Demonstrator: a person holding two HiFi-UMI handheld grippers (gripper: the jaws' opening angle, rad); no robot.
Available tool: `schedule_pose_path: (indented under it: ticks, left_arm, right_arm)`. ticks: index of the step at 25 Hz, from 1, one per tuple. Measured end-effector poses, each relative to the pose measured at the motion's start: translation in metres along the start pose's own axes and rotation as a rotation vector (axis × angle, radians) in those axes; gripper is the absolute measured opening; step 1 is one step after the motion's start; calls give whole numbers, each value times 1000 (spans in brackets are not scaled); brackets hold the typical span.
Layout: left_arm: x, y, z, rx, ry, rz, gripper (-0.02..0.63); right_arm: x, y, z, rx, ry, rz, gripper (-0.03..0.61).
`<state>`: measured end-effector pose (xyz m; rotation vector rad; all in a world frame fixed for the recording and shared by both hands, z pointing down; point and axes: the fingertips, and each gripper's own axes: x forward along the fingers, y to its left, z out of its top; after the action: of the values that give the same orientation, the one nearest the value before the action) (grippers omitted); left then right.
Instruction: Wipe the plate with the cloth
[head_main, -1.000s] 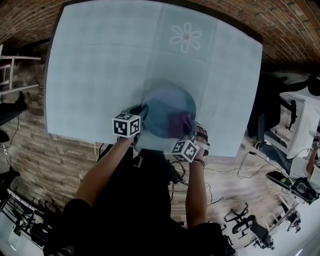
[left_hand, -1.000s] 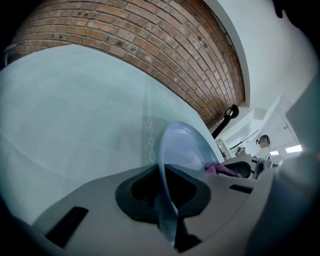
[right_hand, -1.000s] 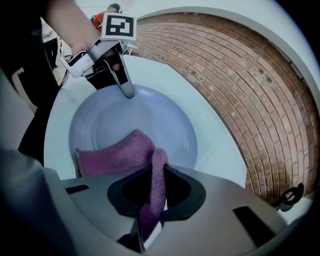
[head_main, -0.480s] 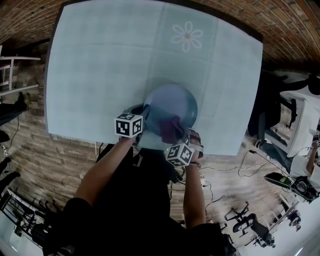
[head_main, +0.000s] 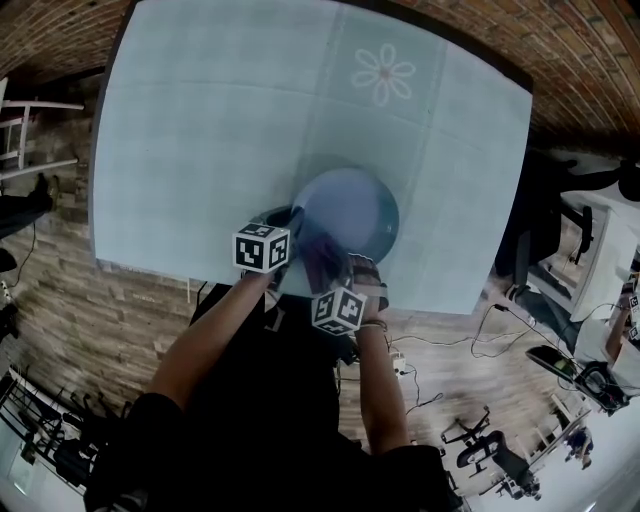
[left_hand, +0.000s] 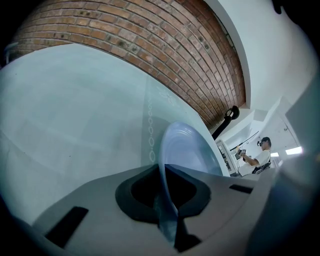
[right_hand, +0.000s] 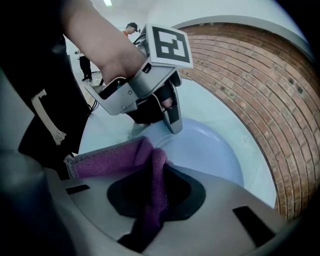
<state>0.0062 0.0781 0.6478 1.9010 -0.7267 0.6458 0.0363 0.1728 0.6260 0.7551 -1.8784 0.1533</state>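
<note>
A pale blue plate (head_main: 352, 215) sits at the near edge of the table. My left gripper (head_main: 293, 224) is shut on its left rim; in the left gripper view the rim (left_hand: 167, 190) runs edge-on between the jaws. My right gripper (head_main: 330, 270) is shut on a purple cloth (head_main: 322, 256), which lies on the plate's near-left part. In the right gripper view the cloth (right_hand: 122, 160) bunches between the jaws over the plate (right_hand: 210, 150), and the left gripper (right_hand: 174, 126) is just beyond it.
The table carries a light blue tablecloth (head_main: 220, 120) with a flower print (head_main: 383, 73) at the far side. Its near edge (head_main: 430, 305) runs just under the plate. Cables and equipment (head_main: 560, 370) lie on the floor at right. A person (left_hand: 260, 155) stands far off.
My right gripper has slid the purple cloth leftward across the plate's near side, towards the left gripper. The left gripper and the plate have stayed put.
</note>
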Motion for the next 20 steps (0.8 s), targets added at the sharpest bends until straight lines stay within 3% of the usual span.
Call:
schedule_pose_path:
  ticks: [10, 14, 20]
  left_arm:
    - [1, 0, 1, -2, 4, 1, 54]
    - [3, -1, 1, -2, 5, 5, 54]
    - [2, -1, 1, 2, 0, 13, 54]
  right_arm:
    - [15, 2, 29, -137, -98, 44, 60]
    - [21, -2, 36, -223, -122, 35, 60]
    - [25, -6, 41, -270, -139, 16, 60]
